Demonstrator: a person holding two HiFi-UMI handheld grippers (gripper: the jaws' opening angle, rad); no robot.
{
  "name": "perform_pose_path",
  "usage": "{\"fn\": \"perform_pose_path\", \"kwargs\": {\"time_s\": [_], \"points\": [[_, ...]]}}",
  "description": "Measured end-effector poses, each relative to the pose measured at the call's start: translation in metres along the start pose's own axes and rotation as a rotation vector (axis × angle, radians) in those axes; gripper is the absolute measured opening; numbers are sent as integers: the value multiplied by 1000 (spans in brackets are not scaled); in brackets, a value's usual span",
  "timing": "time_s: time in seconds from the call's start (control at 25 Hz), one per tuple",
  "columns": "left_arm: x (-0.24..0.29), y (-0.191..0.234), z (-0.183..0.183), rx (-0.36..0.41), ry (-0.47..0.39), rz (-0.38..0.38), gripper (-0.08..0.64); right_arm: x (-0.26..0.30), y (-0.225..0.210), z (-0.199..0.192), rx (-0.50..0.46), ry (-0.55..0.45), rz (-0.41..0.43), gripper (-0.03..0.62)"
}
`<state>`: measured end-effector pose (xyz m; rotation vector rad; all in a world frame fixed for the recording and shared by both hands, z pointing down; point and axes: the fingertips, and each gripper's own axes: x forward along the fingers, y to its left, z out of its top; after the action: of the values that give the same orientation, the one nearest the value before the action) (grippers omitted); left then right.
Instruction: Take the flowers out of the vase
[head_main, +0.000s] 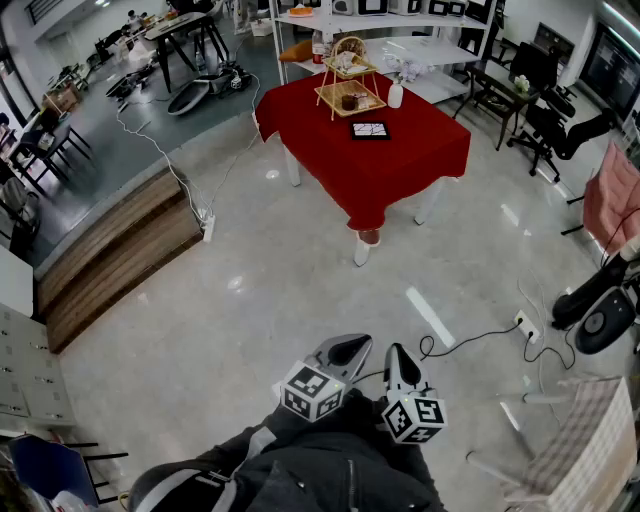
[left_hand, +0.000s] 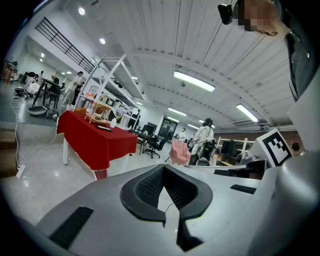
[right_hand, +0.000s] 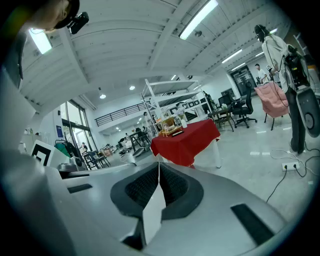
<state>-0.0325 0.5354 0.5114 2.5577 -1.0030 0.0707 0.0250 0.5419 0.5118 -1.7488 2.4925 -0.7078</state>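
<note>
A small white vase (head_main: 396, 94) with pale flowers (head_main: 404, 70) stands at the far side of a red-clothed table (head_main: 370, 160), well across the room from me. In the left gripper view the vase (left_hand: 114, 120) is tiny on the table (left_hand: 100, 142); in the right gripper view the vase (right_hand: 185, 119) is equally small on the table (right_hand: 187, 142). Both grippers hang close to my body, far from the table. My left gripper (head_main: 348, 348) (left_hand: 162, 167) has its tips together and holds nothing. The right gripper (head_main: 399, 358) (right_hand: 159, 165) is shut and empty.
A two-tier wooden stand (head_main: 348, 80) and a black framed card (head_main: 369, 129) share the table. Wooden steps (head_main: 120, 250) lie at the left, a cable with a power strip (head_main: 525, 328) at the right, a pink cloth on a rack (head_main: 612, 200), and white shelving (head_main: 400, 20) behind the table.
</note>
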Motion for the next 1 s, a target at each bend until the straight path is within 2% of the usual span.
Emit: {"fn": "perform_pose_path", "kwargs": {"time_s": [0.24, 0.52, 1.0], "points": [[-1, -4, -3, 0, -3, 7, 8, -2, 8, -5, 0, 16, 29, 15], [6, -4, -9, -6, 15, 26, 8, -4, -8, -2, 35, -7, 24, 16], [68, 27, 19, 13, 7, 23, 8, 47, -45, 25, 45, 0, 5, 17]]}}
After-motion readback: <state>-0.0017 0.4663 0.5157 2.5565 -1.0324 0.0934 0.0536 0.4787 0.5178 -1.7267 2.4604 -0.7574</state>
